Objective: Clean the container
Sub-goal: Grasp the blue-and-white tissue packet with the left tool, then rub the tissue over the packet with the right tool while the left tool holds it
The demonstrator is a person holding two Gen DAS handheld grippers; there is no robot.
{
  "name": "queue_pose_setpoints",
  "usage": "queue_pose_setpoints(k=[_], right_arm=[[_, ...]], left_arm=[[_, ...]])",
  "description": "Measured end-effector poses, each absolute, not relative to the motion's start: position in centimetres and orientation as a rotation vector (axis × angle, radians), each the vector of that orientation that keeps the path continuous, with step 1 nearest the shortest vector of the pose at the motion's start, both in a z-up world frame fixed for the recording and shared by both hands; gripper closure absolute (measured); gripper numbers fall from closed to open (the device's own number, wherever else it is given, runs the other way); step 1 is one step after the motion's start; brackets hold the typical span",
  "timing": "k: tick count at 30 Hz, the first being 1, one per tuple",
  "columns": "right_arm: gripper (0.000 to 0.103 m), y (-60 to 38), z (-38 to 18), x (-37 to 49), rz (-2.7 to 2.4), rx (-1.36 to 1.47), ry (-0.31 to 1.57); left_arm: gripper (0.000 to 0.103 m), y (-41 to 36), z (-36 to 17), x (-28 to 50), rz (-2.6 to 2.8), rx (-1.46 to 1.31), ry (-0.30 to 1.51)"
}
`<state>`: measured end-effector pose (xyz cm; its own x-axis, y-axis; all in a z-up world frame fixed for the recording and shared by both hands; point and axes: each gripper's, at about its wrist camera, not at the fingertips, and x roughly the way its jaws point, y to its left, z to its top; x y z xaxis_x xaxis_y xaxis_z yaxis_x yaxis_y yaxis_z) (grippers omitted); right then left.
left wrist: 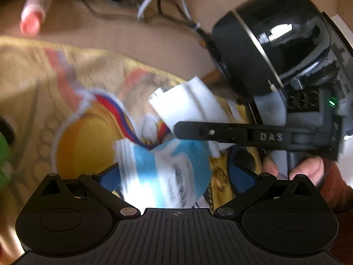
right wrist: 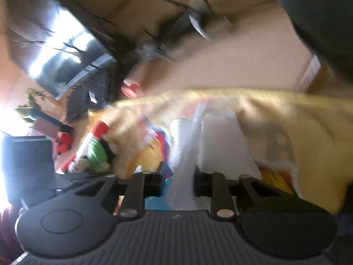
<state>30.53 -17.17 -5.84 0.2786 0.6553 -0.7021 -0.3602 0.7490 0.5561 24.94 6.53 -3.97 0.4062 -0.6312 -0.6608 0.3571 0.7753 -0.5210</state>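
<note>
A yellow container with a red, blue and white print fills the left wrist view. My left gripper is shut on its blue and white part, one blue pad on each side. My right gripper reaches in from the right, one black finger lying across the container, and presses a white cloth on it. In the blurred right wrist view, the right gripper is shut on the white cloth, against the yellow container.
A hand holds the right gripper's body. A pink-capped tube and cables lie on the tan surface behind. A dark screen, a red-lidded item and a green and red object sit at the left.
</note>
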Motion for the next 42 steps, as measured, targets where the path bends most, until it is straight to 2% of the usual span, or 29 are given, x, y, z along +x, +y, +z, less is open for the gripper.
queue_pose_setpoints(k=[3,6,15,16,17,18,23,28,33,37,42], right_arm=[[0.092,-16.1,-3.4,28.8,0.804,0.180,0.907],[0.092,-15.6,-2.3,26.6,0.876,0.015,0.805],[0.092,-18.7,-2.3,24.5,0.830,0.016,0.861],[0.092,-19.1,-2.0,24.5,0.806,0.030,0.855],[0.092,-19.6,-1.5,24.5,0.792,0.055,0.844],[0.092,-20.0,-0.9,24.6,0.780,0.082,0.832],[0.092,-20.9,2.8,24.2,0.902,0.321,0.791],[0.090,-20.0,0.9,24.3,0.995,0.561,0.949],[0.089,-19.5,-2.7,23.5,0.843,0.425,1.094],[0.087,-20.8,-1.9,23.4,0.757,0.328,1.045],[0.083,-21.3,-1.2,23.2,0.617,0.034,0.962]], left_arm=[[0.000,6.3,-2.9,24.1,-0.653,-0.248,0.896],[0.000,6.0,-1.9,23.2,-0.669,-0.177,0.824],[0.000,1.3,-4.3,20.5,-0.672,0.058,0.796],[0.007,1.0,-4.2,20.4,-0.641,0.070,0.788],[0.036,0.9,-4.2,20.4,-0.617,0.079,0.782],[0.043,0.8,-4.2,20.3,-0.610,0.081,0.782],[0.041,0.7,-4.2,19.8,-0.574,0.091,0.784],[0.037,0.5,-4.2,19.4,-0.539,0.100,0.785],[0.033,0.3,-4.1,19.0,-0.520,0.117,0.783],[0.030,0.2,-4.3,19.1,-0.518,0.125,0.791],[0.025,-0.4,-4.2,18.9,-0.535,0.132,0.796]])
